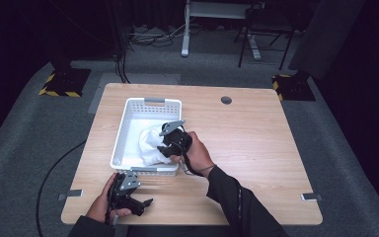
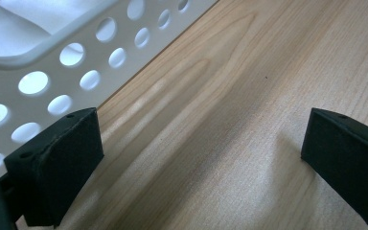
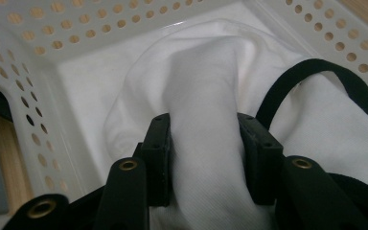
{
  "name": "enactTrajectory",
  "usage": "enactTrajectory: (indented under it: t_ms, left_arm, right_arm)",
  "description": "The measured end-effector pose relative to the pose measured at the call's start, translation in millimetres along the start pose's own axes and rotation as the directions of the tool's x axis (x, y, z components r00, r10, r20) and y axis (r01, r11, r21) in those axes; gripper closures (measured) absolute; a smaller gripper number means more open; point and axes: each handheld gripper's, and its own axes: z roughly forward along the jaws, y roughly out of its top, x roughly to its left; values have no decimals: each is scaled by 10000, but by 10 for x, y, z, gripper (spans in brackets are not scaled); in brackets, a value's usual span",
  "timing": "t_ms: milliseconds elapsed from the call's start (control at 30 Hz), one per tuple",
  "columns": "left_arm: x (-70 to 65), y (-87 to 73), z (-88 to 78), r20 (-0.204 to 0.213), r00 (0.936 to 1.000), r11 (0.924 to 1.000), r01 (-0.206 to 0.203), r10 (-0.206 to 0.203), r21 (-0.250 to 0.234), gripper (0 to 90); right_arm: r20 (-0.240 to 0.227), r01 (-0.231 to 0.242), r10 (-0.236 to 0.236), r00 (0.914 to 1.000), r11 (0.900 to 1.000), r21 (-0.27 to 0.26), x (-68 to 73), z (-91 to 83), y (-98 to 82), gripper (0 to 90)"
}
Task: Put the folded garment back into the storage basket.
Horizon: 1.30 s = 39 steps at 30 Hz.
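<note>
White cloth lies inside the white perforated basket, which stands on the left-centre part of the wooden table in the high view; the cloth is bunched toward the near right corner of the basket. The right gripper reaches over the basket's right wall and goes down into the cloth, w/ the right hand behind it. The left gripper rests low on the table just in front of the basket's near wall, held by the left hand, apart from the cloth. Next, the left gripper view: its two black jaws stand wide apart w/ nothing between them, only bare wood of the table; the basket wall w/ round holes is just beside the left jaw, but I cannot tell if they touch. Then the right gripper view: the right gripper has its jaws pressed from both sides on a raised fold of the cloth, so it is pinching the fabric. A black strap curves over the cloth at the right side. Around the cloth are the basket's floor and its perforated walls.
</note>
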Motion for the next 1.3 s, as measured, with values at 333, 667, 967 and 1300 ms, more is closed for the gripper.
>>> enactTrajectory:
  t_ms: [333, 667, 967, 1300]
  left_arm:
    - [0, 0, -1, -7, 10000, 10000, -9, 9, 9, 5]
    - [0, 0, -1, -7, 10000, 10000, -8, 8, 10, 5]
    - [1, 0, -1, -6, 10000, 10000, -10, 10, 10, 5]
    - [1, 0, -1, -11, 10000, 10000, -15, 15, 6, 5]
  right_arm:
    - [-149, -71, 78, 9999, 9989, 465, 26, 107, -6, 584]
    - [-362, 114, -89, 9993, 9974, 709, 12, 136, -39, 540]
    - [-485, 333, -297, 9984, 9965, 765, 7, 144, -55, 434]
    - [-542, 956, -946, 9940, 9953, 154, 6, 91, -68, 313]
